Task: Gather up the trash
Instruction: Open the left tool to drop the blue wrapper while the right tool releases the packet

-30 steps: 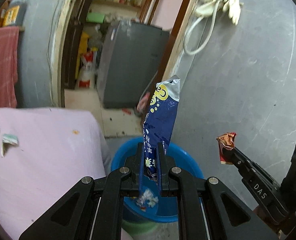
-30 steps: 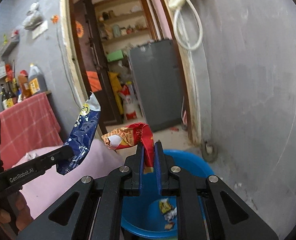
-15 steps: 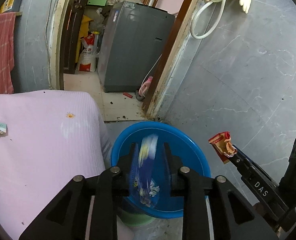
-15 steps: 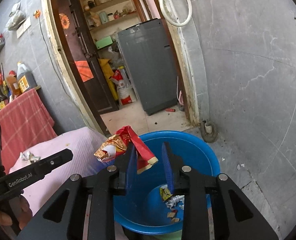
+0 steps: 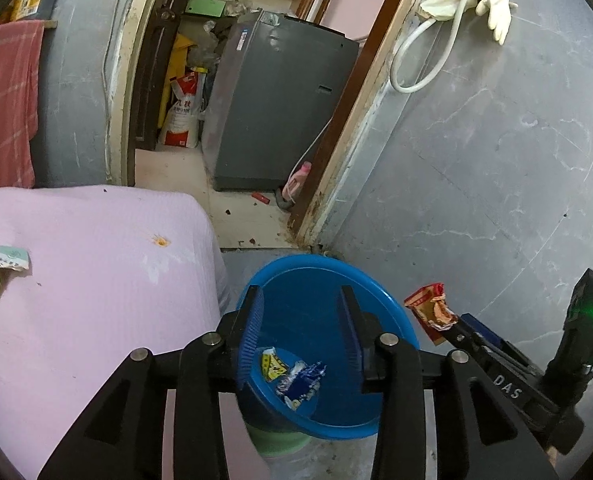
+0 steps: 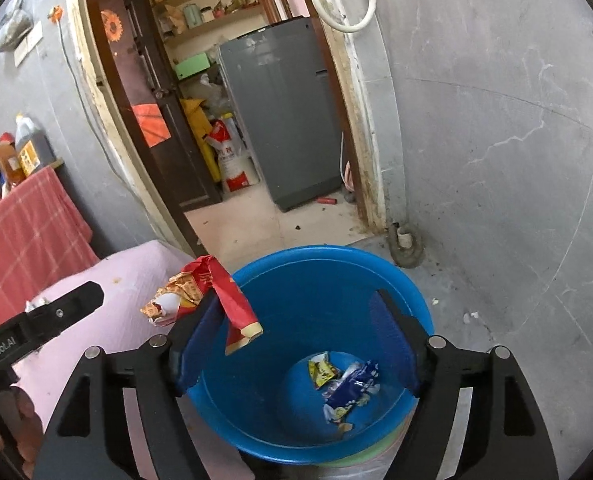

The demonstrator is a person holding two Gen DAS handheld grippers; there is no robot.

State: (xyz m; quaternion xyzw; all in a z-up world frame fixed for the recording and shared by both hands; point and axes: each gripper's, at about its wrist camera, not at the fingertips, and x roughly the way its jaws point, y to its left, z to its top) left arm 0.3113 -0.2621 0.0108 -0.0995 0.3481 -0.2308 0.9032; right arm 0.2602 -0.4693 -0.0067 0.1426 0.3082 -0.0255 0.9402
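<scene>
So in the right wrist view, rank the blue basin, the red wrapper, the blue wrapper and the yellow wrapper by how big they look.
1. Blue basin
2. Red wrapper, though it hangs nearer the camera, which inflates it
3. Blue wrapper
4. Yellow wrapper

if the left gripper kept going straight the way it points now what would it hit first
Most likely the inside of the blue basin: the open left gripper points down into it, with the blue wrapper and yellow wrapper lying at the bottom. Depth is unclear, so wall or trash could come first.
</scene>
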